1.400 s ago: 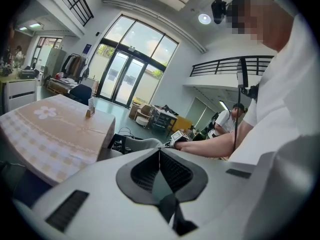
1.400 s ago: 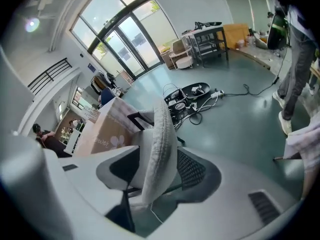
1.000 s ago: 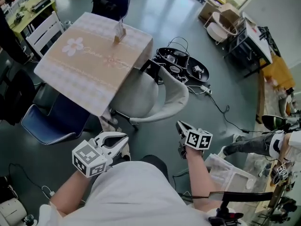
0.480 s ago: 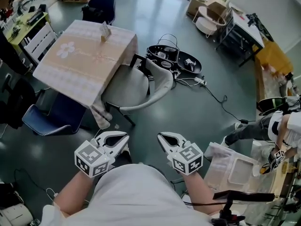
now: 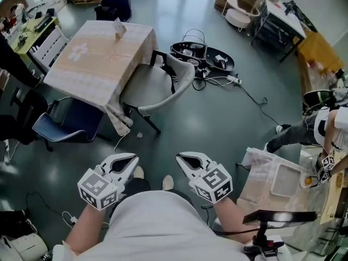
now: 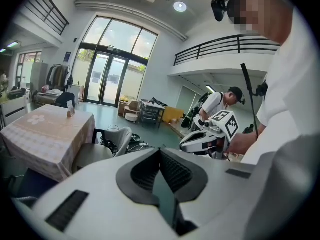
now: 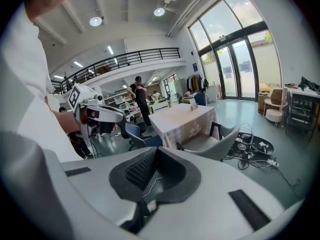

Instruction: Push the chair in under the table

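At upper centre, a grey moulded shell chair [image 5: 163, 83] with curved back and thin black legs, its seat edge meeting the hanging cloth of the square, beige-patterned bench [image 5: 95, 58]. Well apart from it, the white plastic left hand-held gripper [image 5: 132, 158] and right hand-held gripper [image 5: 179, 157]: ribbed black pads together, nothing between them.

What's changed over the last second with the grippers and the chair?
The right gripper pulled back from the chair and now sits beside the left gripper in front of the person. The person backed away, so chair and table look farther off. Unchanged: the chair partly under the table, both grippers shut and empty.
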